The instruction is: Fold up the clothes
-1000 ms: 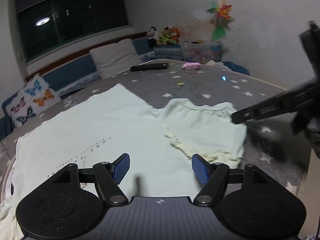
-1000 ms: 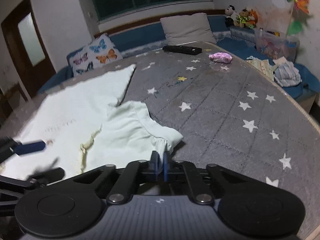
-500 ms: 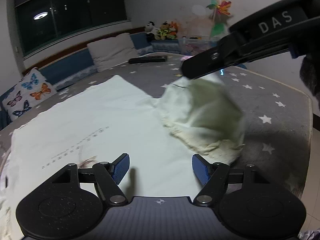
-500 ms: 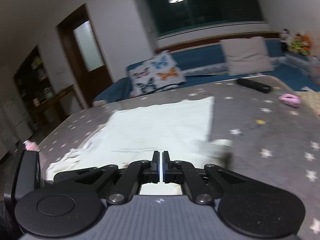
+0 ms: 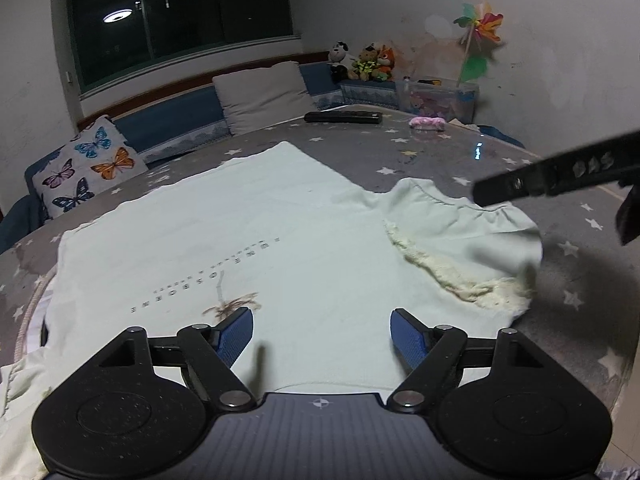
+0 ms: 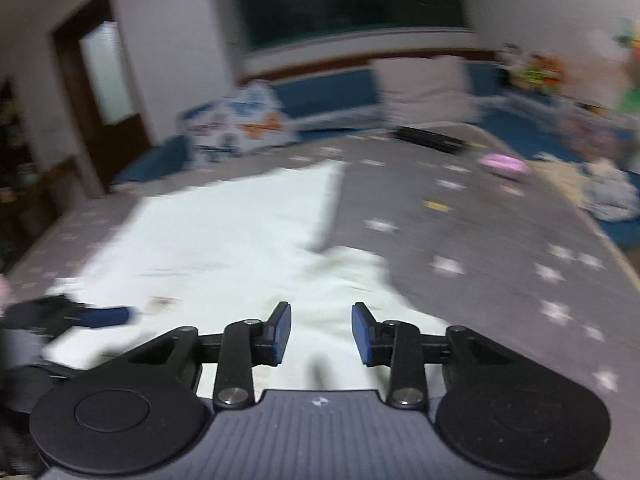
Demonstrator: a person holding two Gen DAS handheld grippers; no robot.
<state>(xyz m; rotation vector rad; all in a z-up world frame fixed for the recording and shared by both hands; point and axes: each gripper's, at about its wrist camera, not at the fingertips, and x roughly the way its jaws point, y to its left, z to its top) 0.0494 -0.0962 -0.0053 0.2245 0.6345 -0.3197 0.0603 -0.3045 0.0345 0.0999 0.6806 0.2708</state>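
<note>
Two claws, both with jaws spread and gripping nothing. Left claw (image 5: 322, 334) hovers over the near edge of the pale green shirt (image 5: 224, 248), which lies flat on the grey star-print bed (image 5: 440, 152). Shirt's right sleeve (image 5: 468, 240) folded inward, frilly cuff showing. Right claw (image 6: 321, 330) sits above that sleeve; view blurred. Far side: black remote (image 5: 342, 117), pink object (image 5: 428, 122), butterfly pillow (image 5: 86, 166), plain pillow (image 5: 262, 94), stuffed toys (image 5: 362, 62), pinwheel (image 5: 478, 30).
</note>
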